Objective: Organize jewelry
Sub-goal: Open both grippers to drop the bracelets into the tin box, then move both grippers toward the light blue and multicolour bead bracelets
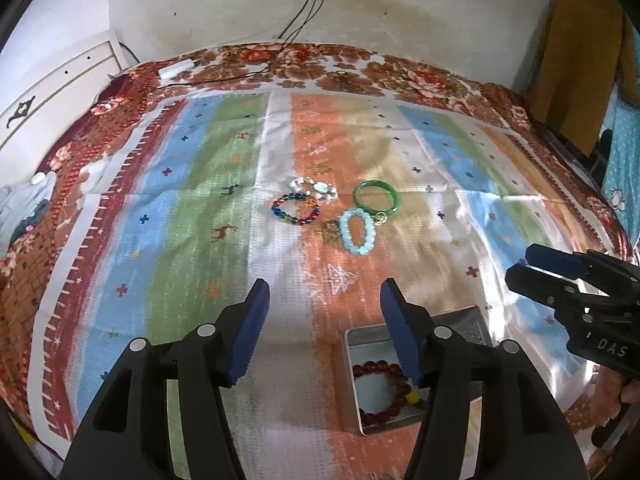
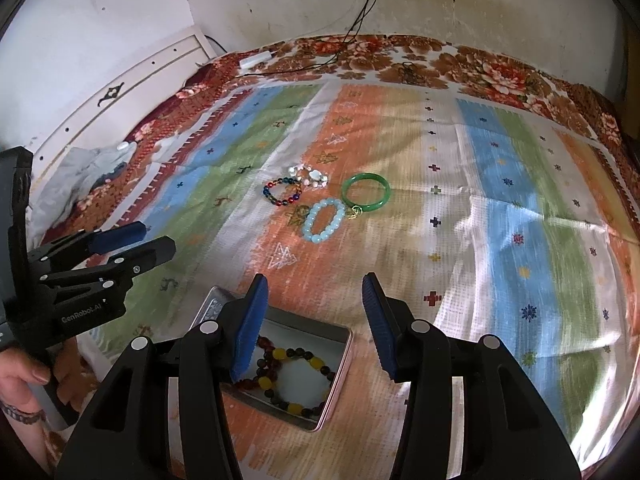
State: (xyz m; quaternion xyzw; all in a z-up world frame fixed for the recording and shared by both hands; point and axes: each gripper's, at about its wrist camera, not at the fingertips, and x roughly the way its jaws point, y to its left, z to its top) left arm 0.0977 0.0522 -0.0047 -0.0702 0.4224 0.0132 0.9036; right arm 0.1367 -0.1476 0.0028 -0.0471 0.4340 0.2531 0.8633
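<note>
Several bracelets lie mid-cloth: a multicolour bead bracelet (image 1: 296,209) (image 2: 282,191), a white shell bracelet (image 1: 314,189) (image 2: 309,176), a green bangle (image 1: 377,197) (image 2: 366,193) and a pale blue bead bracelet (image 1: 357,231) (image 2: 323,221). A metal tin (image 1: 352,376) (image 2: 340,368) near me holds a dark red bracelet (image 1: 380,394) (image 2: 269,360) and a black-and-yellow one (image 2: 304,376). My left gripper (image 1: 325,292) (image 2: 132,240) is open and empty, above the cloth left of the tin. My right gripper (image 2: 316,292) (image 1: 532,264) is open and empty, just past the tin.
A striped cloth (image 1: 180,208) covers a floral bedspread (image 1: 420,76). A white headboard (image 1: 56,92) stands at the left. Cables (image 1: 304,12) hang from a wall socket to a white adapter (image 1: 176,68). Yellow clothing (image 1: 580,60) hangs at the right.
</note>
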